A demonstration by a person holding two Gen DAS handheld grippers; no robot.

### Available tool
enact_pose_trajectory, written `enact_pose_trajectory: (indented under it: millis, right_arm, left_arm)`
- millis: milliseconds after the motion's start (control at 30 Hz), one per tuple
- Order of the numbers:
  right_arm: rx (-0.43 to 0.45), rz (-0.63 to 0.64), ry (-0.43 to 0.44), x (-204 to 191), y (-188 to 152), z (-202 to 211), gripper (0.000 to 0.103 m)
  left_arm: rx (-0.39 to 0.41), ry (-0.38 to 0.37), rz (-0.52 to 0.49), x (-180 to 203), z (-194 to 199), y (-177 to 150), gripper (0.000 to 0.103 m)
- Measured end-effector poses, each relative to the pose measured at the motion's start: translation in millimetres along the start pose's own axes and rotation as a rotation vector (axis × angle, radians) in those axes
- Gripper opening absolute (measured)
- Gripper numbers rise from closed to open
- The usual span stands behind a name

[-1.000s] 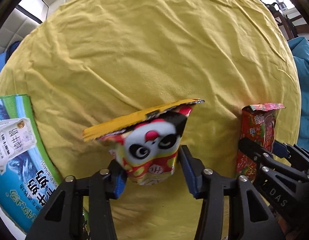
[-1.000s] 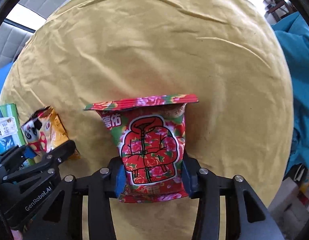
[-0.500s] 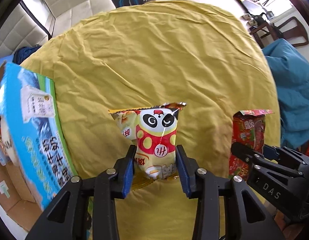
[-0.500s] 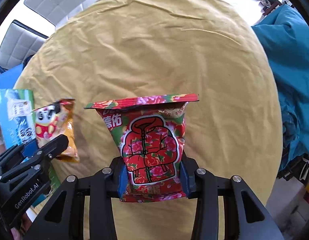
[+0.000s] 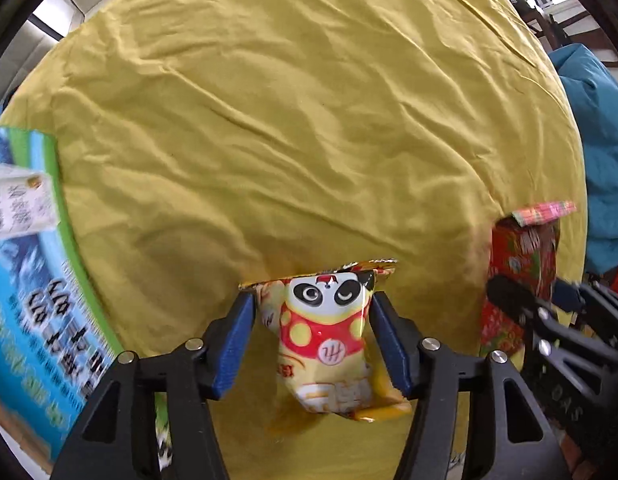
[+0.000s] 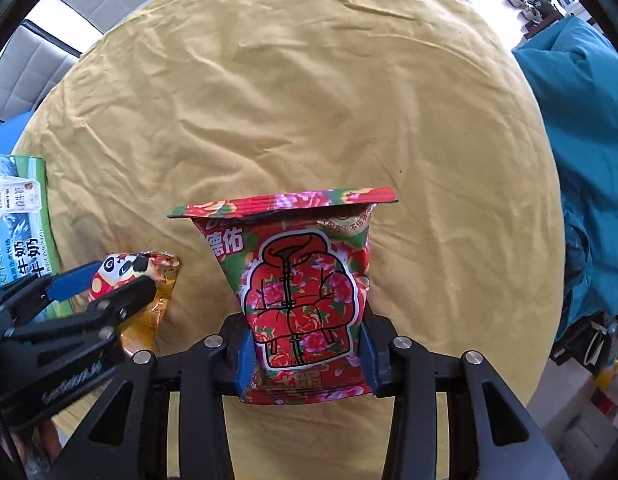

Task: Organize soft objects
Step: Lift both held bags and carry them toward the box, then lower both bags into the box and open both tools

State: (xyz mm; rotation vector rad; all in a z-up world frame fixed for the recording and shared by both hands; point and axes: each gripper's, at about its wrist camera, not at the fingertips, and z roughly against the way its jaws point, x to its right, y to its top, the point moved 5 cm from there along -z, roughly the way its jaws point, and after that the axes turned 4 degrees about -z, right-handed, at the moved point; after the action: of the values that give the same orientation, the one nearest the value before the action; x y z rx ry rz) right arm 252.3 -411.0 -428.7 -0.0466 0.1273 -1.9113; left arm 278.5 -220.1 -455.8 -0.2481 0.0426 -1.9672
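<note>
Above the near edge of the round table draped in wrinkled yellow cloth [image 5: 309, 120], the left gripper [image 5: 311, 344] stands parted, its blue pads beside but apparently clear of the glossy yellow panda snack bag [image 5: 329, 336]. The right gripper [image 6: 305, 354] pinches the red floral foil packet [image 6: 301, 292] at its lower body. Both bags look light, crinkly and slippery; a mid-body hold suits them. A blue-green milk carton box [image 5: 33, 264] sits left.

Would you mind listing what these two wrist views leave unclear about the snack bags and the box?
- Panda bag, left wrist view: whether the pads of the left gripper still touch it.
- Floral bag, right wrist view: its bottom edge is behind the right gripper.
- Milk box, both views: cut off by the frame edge, print blurred.
</note>
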Motion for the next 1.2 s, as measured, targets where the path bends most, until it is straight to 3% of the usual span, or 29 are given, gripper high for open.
enact_pose_trajectory:
  millis: [200, 533, 633, 1033, 1200]
  right_arm:
    - [-0.016, -0.015, 0.021, 8, -4, -4, 0.044]
    - [0.055, -0.042, 0.103, 7, -30, 39, 0.044]
    - [0.086, -0.031, 0.123, -5, -41, 59, 0.044]
    - [0.202, 0.088, 0.206, -87, -78, 167, 0.044]
    - [0.242, 0.163, 0.254, -143, -100, 199, 0.044]
  left_arm:
    - [0.059, 0.044, -0.007, 11, 2, 0, 0.046]
    - [0.201, -0.019, 0.036, 24, 76, -35, 0.039]
    - [0.248, -0.034, 0.040, 23, 97, -47, 0.033]
    - [0.438, -0.090, 0.113, -44, 183, -81, 0.030]
    - [0.519, -0.083, 0.167, -97, 230, -112, 0.030]
